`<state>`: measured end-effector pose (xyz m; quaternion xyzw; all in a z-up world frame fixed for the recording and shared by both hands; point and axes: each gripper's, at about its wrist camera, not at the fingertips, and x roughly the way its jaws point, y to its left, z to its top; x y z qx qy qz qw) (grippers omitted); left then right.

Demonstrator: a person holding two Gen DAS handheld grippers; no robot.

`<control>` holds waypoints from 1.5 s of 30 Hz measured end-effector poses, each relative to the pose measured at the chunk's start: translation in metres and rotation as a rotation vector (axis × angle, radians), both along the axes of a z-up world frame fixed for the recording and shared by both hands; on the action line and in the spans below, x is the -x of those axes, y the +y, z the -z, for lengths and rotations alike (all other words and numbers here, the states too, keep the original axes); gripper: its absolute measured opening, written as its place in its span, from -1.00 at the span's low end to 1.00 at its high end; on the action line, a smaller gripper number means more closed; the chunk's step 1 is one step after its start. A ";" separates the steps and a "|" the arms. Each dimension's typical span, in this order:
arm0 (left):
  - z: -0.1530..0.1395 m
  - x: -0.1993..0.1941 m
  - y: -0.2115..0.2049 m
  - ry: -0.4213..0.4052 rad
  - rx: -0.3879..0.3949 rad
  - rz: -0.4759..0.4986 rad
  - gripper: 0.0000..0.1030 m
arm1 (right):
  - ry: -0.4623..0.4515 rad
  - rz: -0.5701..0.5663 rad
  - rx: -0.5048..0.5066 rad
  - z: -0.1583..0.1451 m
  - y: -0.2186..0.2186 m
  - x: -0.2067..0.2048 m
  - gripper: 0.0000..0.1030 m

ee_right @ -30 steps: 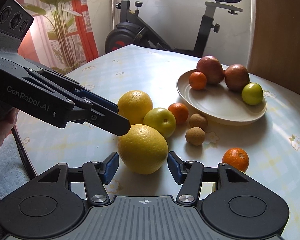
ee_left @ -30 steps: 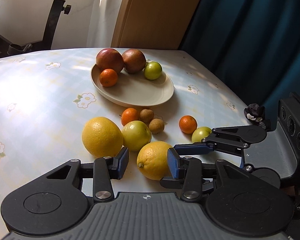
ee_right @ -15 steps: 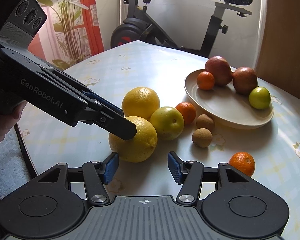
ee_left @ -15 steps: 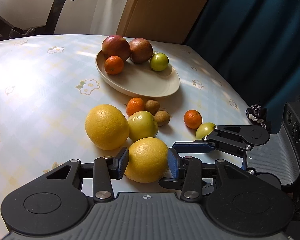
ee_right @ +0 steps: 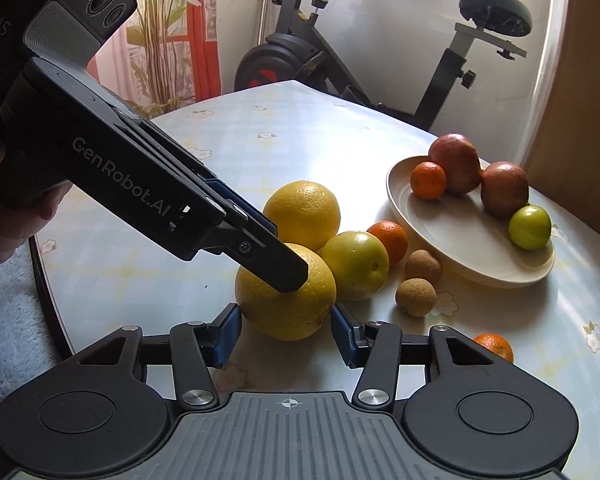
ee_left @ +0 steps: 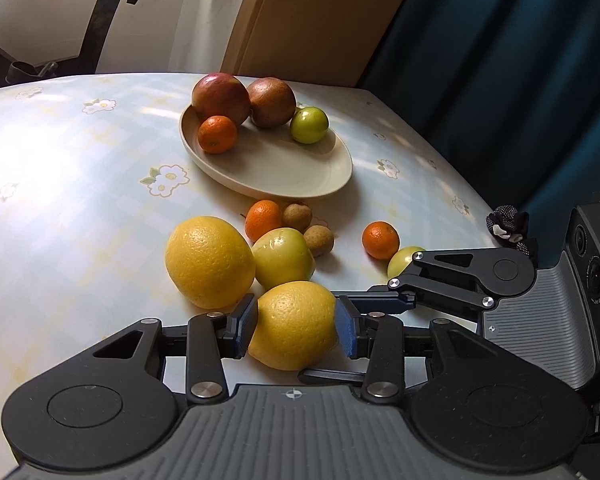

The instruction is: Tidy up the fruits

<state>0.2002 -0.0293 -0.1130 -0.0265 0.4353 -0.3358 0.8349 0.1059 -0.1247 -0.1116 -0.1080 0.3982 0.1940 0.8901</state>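
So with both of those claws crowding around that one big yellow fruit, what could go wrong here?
Two things, probably. The left gripper has its pads against the big yellow citrus, and the right gripper brackets the same fruit, so the two could knock together. Also, the green apple and second yellow citrus sit right beside it; lifting might nudge them into rolling across the table.

Glossy floral plastic tablecloth (ee_left: 80, 184) — matt beige plate (ee_left: 300, 176), dimpled yellow citrus (ee_left: 294, 326) — ribbed matt-black gripper housing.

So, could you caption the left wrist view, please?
Left gripper closes on a large yellow citrus below the fruit plate.
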 end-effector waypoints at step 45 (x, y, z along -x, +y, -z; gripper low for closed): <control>0.012 -0.011 0.020 0.179 0.263 -0.139 -0.05 | 0.000 0.107 -0.144 -0.008 -0.031 0.005 -0.08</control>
